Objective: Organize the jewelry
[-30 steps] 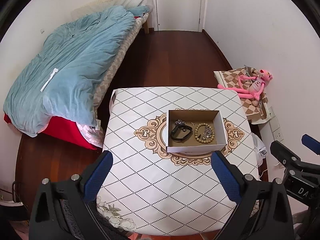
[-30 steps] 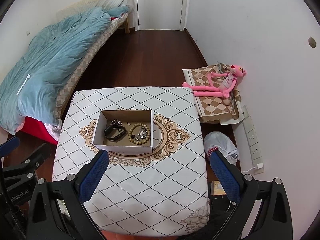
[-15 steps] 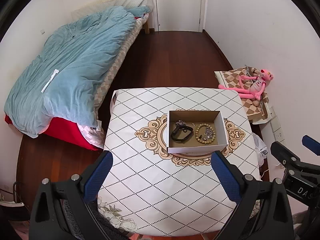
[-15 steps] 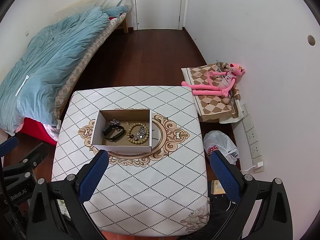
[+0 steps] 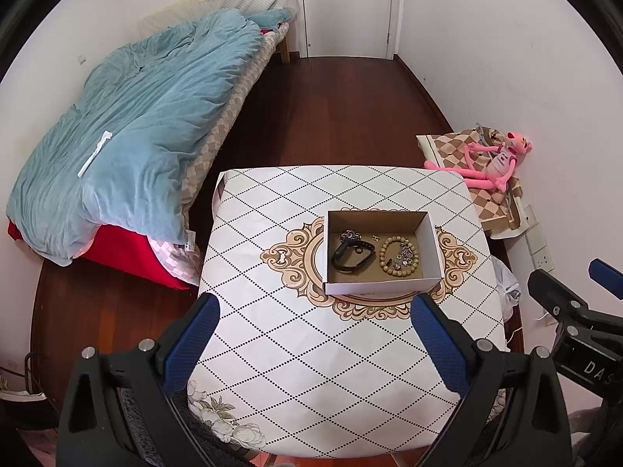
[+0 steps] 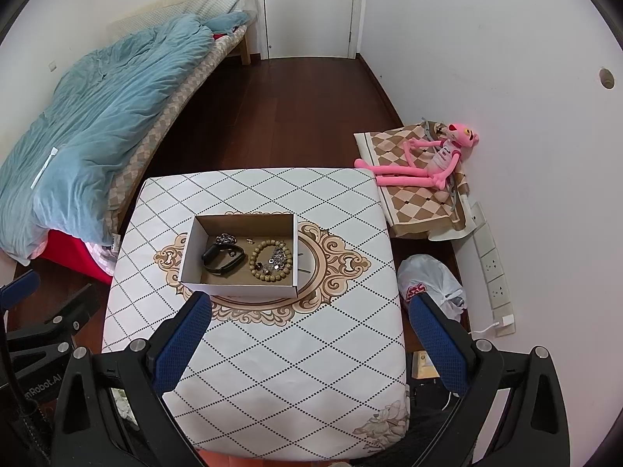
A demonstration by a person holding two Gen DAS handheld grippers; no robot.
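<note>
An open cardboard box (image 5: 431, 251) (image 6: 189, 251) stands on the centre of the diamond-pattern table (image 5: 311, 369) (image 6: 280, 369). Inside lie a black wristband (image 5: 352, 257) (image 6: 223, 259), a wooden bead bracelet (image 5: 385, 251) (image 6: 257, 258), a silver chain (image 5: 349, 236) (image 6: 226, 239) and small silver pieces (image 5: 405, 257) (image 6: 276, 258). My left gripper (image 5: 313, 344) is open and empty, held well above the table's near side. My right gripper (image 6: 307, 344) is open and empty, also high above the near edge. Each gripper shows at the other view's edge.
A bed with a blue duvet (image 5: 128, 128) (image 6: 97, 116) runs along the left. A pink plush toy (image 5: 494, 159) (image 6: 424, 163) lies on a checkered cushion by the right wall. A white plastic bag (image 6: 432, 284) sits on the floor right of the table. A shut door (image 5: 346, 7) is at the back.
Both views have drifted back slightly, so the table and box look a little smaller. Both grippers stay open; nothing in the box has moved.
</note>
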